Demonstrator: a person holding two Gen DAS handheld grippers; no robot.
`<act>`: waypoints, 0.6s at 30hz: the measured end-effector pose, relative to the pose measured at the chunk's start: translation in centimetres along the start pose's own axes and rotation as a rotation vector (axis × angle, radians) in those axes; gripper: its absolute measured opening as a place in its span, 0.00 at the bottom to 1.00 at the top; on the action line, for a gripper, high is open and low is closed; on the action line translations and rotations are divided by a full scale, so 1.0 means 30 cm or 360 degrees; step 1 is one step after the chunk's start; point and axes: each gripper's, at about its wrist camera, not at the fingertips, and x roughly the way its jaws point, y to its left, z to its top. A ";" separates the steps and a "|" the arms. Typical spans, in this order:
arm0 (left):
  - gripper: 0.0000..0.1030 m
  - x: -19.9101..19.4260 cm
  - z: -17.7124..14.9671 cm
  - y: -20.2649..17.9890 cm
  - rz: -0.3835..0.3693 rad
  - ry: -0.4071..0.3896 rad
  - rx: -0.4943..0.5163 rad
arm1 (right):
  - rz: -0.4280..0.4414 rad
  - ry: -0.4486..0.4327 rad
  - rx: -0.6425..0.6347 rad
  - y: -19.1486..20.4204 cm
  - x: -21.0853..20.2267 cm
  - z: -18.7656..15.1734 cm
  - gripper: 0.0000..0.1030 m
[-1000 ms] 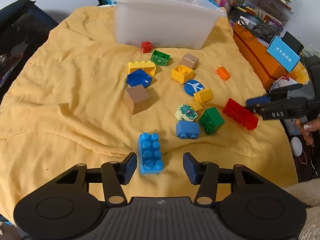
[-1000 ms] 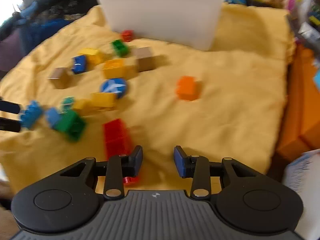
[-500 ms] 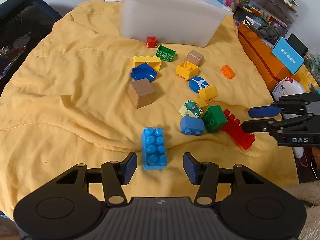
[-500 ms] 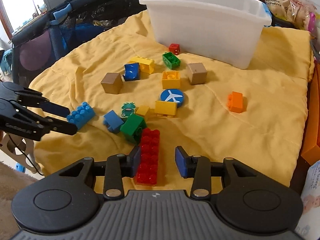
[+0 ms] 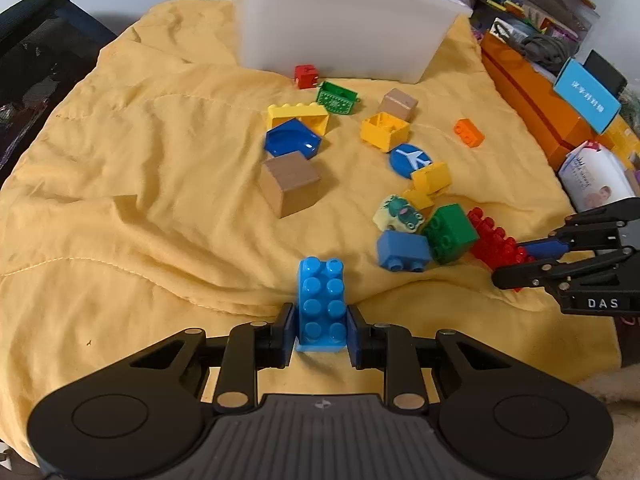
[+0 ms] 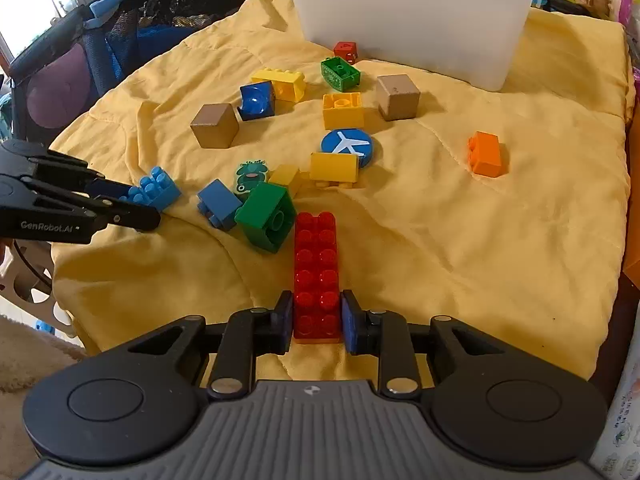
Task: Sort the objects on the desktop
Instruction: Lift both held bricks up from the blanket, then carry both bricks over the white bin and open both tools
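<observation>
Toy bricks lie scattered on a yellow blanket (image 5: 120, 168) in front of a white plastic bin (image 5: 340, 28). My left gripper (image 5: 321, 334) is shut on a light blue brick (image 5: 322, 304) at the blanket's near edge. My right gripper (image 6: 316, 322) is shut on a long red brick (image 6: 318, 272), which lies flat beside a green brick (image 6: 266, 216). In the left wrist view the right gripper (image 5: 520, 260) shows at the right, closed on the red brick (image 5: 494, 240). The right wrist view has the left gripper (image 6: 132, 204) at the left, holding the light blue brick (image 6: 154, 190).
Between the grippers and the bin lie two brown wooden cubes (image 5: 290, 182), yellow bricks (image 5: 384, 130), a blue plane disc (image 5: 410, 156), a frog tile (image 5: 398, 212), a blue brick (image 5: 402, 250) and an orange brick (image 6: 486, 154). An orange box (image 5: 532, 100) borders the right edge.
Both grippers moved forward and closed: the left onto the light blue brick, the right onto the long red brick. Both were open half a second ago.
</observation>
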 end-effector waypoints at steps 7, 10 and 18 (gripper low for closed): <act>0.28 -0.076 0.071 -0.035 -0.0034 -0.0132 0.0071 | -0.0033 -0.0017 0.0001 -0.016 -0.020 0.025 0.26; 0.28 -0.123 0.162 -0.042 -0.0045 -0.0231 0.0099 | -0.0069 -0.0122 -0.0019 -0.038 -0.078 0.095 0.26; 0.28 -0.240 0.539 -0.061 -0.0062 -0.0586 0.0203 | -0.0172 -0.0580 -0.0001 -0.144 -0.258 0.424 0.26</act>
